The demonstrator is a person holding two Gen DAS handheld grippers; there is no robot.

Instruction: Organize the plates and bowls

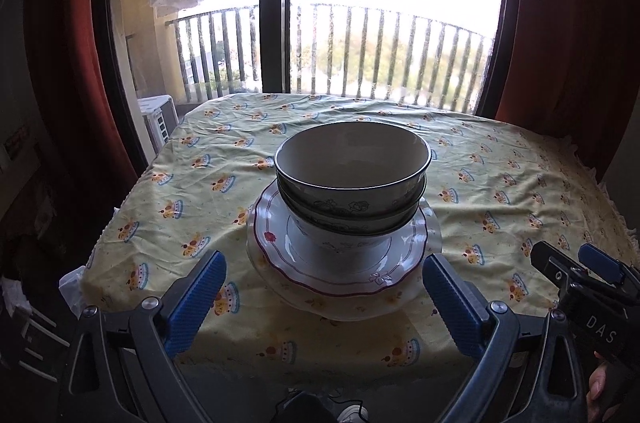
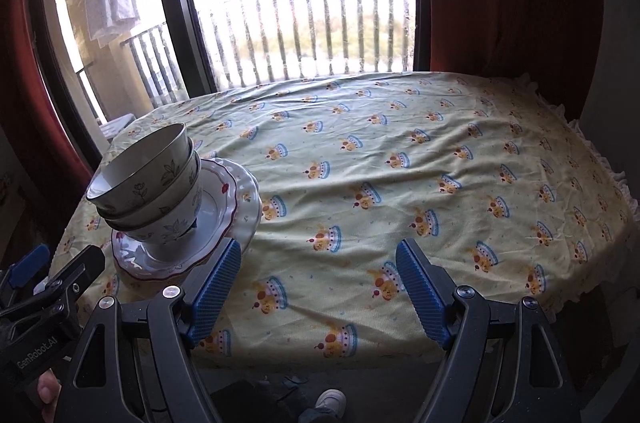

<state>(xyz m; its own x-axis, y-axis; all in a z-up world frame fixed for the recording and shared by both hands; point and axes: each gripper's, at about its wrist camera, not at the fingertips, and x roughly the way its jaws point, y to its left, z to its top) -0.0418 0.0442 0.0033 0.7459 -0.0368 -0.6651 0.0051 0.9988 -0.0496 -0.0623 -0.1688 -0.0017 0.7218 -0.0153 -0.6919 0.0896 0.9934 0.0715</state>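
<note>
Stacked bowls (image 1: 352, 183) with dark floral prints sit nested on a red-rimmed plate (image 1: 340, 271), which rests on a larger white plate (image 1: 280, 291) on the yellow tablecloth (image 1: 200, 183). My left gripper (image 1: 324, 275) stands open just in front of the stack, its blue pads wide apart with nothing between them. In the right wrist view the bowls (image 2: 148, 187) and plates (image 2: 224, 219) appear at the left. My right gripper (image 2: 318, 263) is open over bare cloth, to the right of the stack. The right gripper (image 1: 592, 271) also shows at the right edge of the left wrist view.
The table's near edge (image 2: 320, 363) lies just under both grippers. Behind the table are a window, a balcony railing (image 1: 360, 55) and red curtains (image 2: 500, 3). A shoe (image 2: 330, 403) shows on the floor below. A person's fingers (image 1: 598, 383) hold the right gripper's handle.
</note>
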